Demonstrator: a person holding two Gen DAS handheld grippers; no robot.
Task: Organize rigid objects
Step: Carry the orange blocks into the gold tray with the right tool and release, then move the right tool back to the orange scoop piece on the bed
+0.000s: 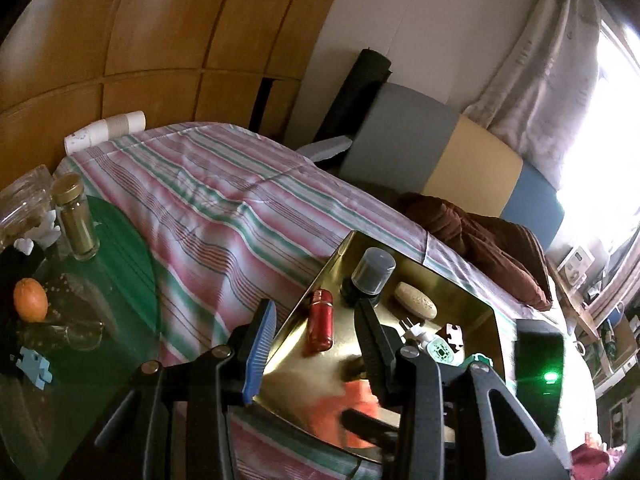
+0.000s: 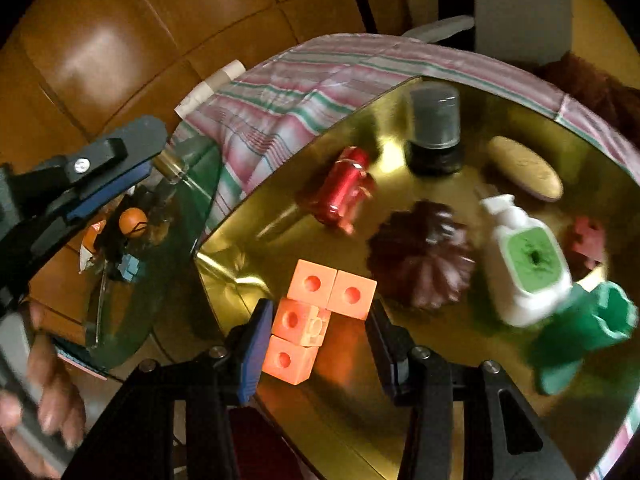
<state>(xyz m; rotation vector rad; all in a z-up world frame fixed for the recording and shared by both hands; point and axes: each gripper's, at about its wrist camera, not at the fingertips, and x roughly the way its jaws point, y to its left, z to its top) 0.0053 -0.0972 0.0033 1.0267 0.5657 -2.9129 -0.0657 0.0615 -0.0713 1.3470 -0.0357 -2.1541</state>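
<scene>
**Right wrist view, release over the tray.** The right gripper [image 2: 318,312] is partly open, its jaws closed on the orange block cluster [image 2: 316,312]. The left blue pad meets the lower cubes and the right finger meets the upper right cube. The cluster looks sharp while the tray contents are smeared, so it is judged to be carried rather than resting on the tray.

Its long axis runs from 6 to 12 o'clock, along the fingers, with a short arm toward 1 o'clock.

The cluster hangs over the near-left part of the gold tray [image 2: 340,420]. Other items lie as follows from the cluster:
- the brown fluted mould [image 2: 420,256] is just beside it at 2 o'clock;
- the red bottle [image 2: 344,192] is at 12 o'clock, near but apart;
- the white plug-in unit [image 2: 524,264] is at 3 o'clock, farther off.

Bare tray floor shows under the cluster and toward 10 o'clock, so a set-down there should clear the mould.

**Left wrist view.** The left gripper [image 1: 314,308] is about half open with nothing between its pads. It hovers off the tray's left edge. The right hand is the nearer one and already has the piece.
</scene>
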